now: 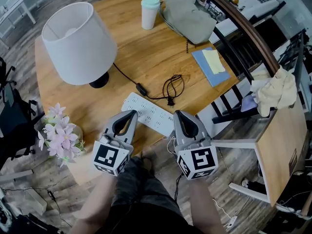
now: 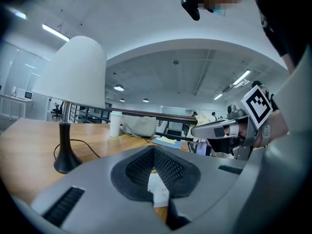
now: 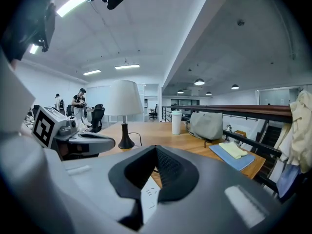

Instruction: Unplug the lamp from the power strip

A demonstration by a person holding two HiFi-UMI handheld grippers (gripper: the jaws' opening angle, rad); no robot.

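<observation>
At six o'clock on the round wooden table, close to its near edge, lies the long white plastic power strip, set slantwise where both hands can reach it. The lamp, with a white fabric drum shade on a black base, stands far off at ten o'clock. Its thin black cord runs toward the strip and ends in a loose coil. The black plug lies on the wood just beyond the strip at about five o'clock, and it looks free of the sockets, so the unplugging appears done. The grey left gripper and the grey right gripper hang side by side over the near end of the strip, pointing toward twelve. Each has its jaws clenched together on nothing. Both gripper views show only a sliver of white strip under the closed tips. Probably they are held shut and near the body because nothing is left to grasp. A white paper cup with a mint lid at twelve and a grey fabric bag at one sit well clear of the work.
</observation>
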